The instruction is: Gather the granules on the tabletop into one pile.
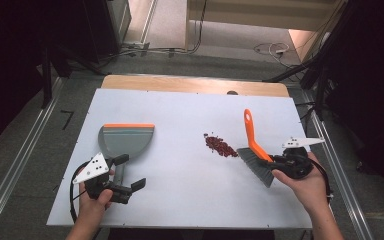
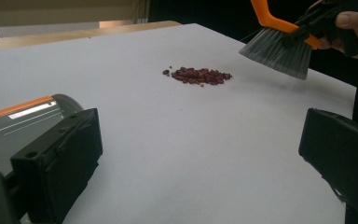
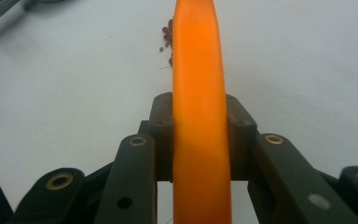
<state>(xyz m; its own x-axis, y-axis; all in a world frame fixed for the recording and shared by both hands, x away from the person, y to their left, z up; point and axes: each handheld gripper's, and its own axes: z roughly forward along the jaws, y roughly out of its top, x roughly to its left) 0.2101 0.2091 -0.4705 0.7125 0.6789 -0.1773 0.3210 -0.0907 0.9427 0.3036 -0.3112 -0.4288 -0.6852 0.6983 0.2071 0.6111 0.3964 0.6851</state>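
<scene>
A grey dustpan with an orange lip lies on the white table at the left. My left gripper is open at the dustpan's handle; the pan shows beside one jaw, with bare table between the jaws. A small pile of dark red beans sits near the table's middle. Just right of the pile, the right gripper is shut on the orange handle of a brush. Its grey bristles hang tilted just above the table.
The white board ends at a wooden strip at the far side. Beyond it lie grey floor and cables. Metal rails run along both sides. Open table surface stretches between the dustpan and the beans.
</scene>
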